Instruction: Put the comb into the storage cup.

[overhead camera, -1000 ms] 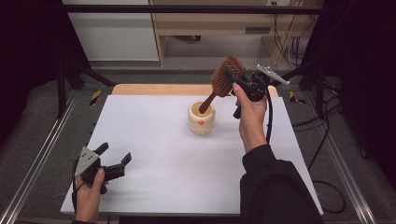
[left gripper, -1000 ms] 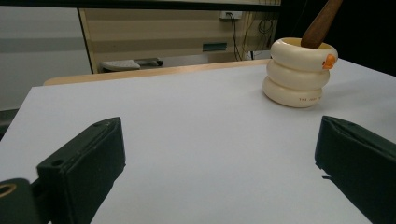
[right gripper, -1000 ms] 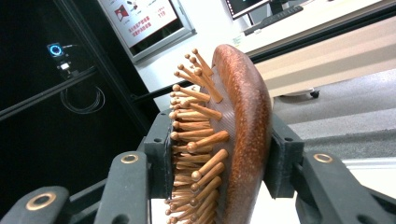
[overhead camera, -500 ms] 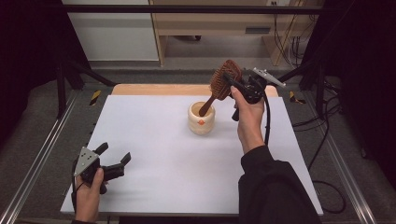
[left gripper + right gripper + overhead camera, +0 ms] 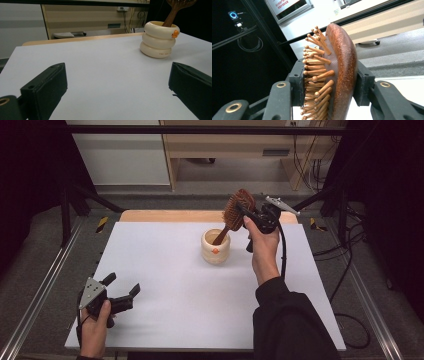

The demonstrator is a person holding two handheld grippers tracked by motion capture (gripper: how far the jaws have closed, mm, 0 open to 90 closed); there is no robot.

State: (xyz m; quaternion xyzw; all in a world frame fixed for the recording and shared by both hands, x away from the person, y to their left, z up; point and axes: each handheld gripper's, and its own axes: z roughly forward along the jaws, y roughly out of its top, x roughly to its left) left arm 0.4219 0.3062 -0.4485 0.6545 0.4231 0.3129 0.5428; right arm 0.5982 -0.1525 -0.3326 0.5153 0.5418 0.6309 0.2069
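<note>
Brush (image 5: 235, 214): tilted, handle end down in the cup (image 5: 215, 247), bristle head up and to the right, pins facing left.
Right gripper (image 5: 248, 214): jaws clenched on the brush head, above the cup.
Left gripper (image 5: 123, 290): jaws wide apart, holding nothing, low at the table's (image 5: 165, 270) near left corner.

Left hand (image 5: 92, 322): at the tabletop's near left corner, low over the surface
Left gripper (image 5: 122, 287): jaws spread wide, nothing between them, pointing toward the far right
Right hand (image 5: 262, 247): raised near the far edge, forearm in a dark sleeve
Right gripper (image 5: 245, 212): clamped on a hairbrush (image 5: 235, 212) head, pads pressing both faces
</note>
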